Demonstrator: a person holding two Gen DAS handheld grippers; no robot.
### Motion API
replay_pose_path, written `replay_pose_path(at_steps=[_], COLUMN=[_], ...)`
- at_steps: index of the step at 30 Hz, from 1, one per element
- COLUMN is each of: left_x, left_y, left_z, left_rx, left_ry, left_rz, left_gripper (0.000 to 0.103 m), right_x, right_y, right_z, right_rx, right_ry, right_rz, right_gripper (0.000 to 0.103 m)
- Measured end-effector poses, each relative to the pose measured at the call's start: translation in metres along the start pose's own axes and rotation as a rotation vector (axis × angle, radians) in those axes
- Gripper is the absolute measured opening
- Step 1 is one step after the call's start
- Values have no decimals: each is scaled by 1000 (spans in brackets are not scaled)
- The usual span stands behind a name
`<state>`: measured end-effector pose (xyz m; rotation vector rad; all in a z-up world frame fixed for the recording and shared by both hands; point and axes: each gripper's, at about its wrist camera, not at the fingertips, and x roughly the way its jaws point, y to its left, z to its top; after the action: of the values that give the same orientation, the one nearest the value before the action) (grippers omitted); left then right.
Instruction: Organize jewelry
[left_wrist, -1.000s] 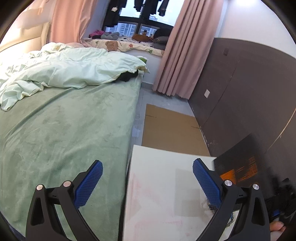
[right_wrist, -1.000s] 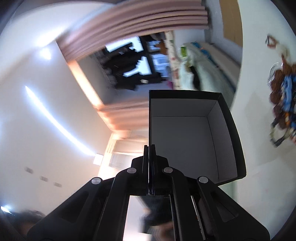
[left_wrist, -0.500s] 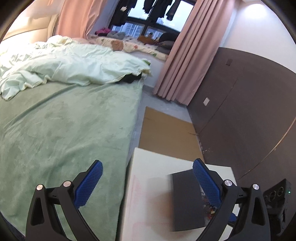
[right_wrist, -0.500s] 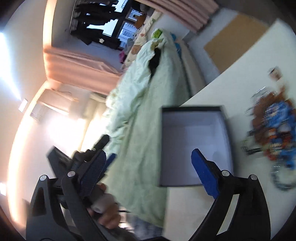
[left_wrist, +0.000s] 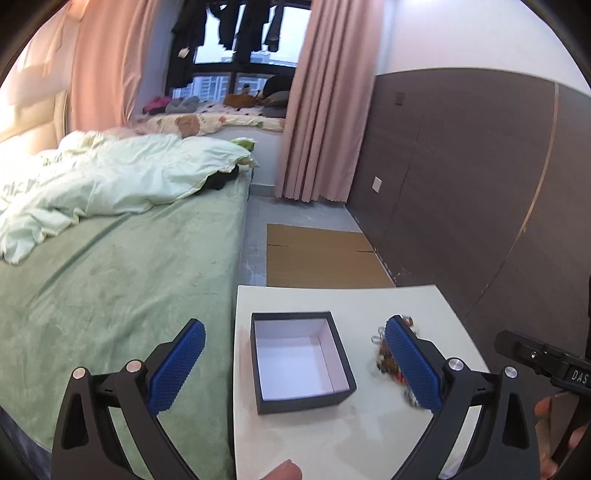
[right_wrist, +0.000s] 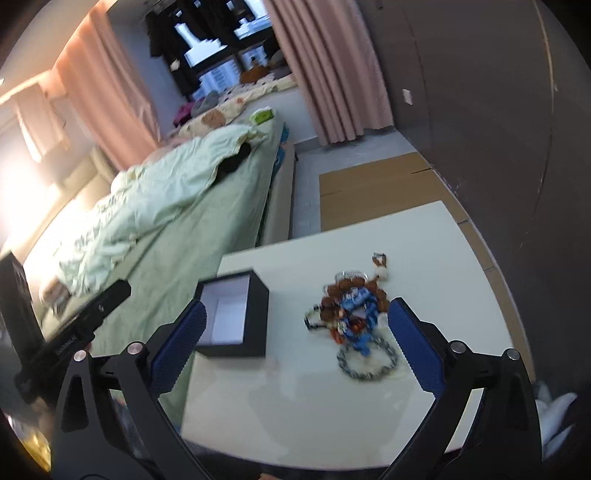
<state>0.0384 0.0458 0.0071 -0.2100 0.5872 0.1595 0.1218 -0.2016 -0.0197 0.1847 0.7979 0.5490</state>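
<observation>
Nearest to the lens, the right gripper (right_wrist: 293, 334) is seen with its 2 blue pads spread wide and nothing between them; its jaws have just been opening, and they are held above the table, clear of everything on it. The left gripper (left_wrist: 293, 363) is likewise held apart and empty, poised over the near part of the white table (left_wrist: 424, 299).

Just beyond the pads, a black box (left_wrist: 301, 360) with a white lining is set open-topped on the table's bed-side half, and no jewelry can be made out inside it. Beside it, toward the wall side and not touching it, a tangled heap of jewelry (right_wrist: 352, 315) is left in 1 pile: brown and blue beads, a silvery chain looped at the near edge, a small charm at the far end.

Judged from this, the sorting has barely begun: the box is placed and ready, while every piece is still to be lifted across, and the knot of strands may need teasing apart first.

Farther back, a flattened cardboard sheet (left_wrist: 321, 254) is laid on the floor, a green bed (left_wrist: 110, 266) with a rumpled quilt is seen alongside, and pink curtains (left_wrist: 325, 110) frame the window.
</observation>
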Motion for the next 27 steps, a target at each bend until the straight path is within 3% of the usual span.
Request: replay_pose_path(at_steps=[8,15,27], left_x=[-14,-15,-19], left_y=[-27,-42,-46], left_z=[-20,-34,-40], left_rx=[64,100,119], left_ry=[23,56,48], left_rz=[-40,-94,-99], left_gripper=[95,95,95], right_x=[-19,-28,-32], right_y=[-22,-12,-10], right_z=[-31,-34,-39], right_rx=[-9,-98,-137], right_ry=[22,35,33], right_rz=[-55,-91,-121], right_gripper=[98,98,98])
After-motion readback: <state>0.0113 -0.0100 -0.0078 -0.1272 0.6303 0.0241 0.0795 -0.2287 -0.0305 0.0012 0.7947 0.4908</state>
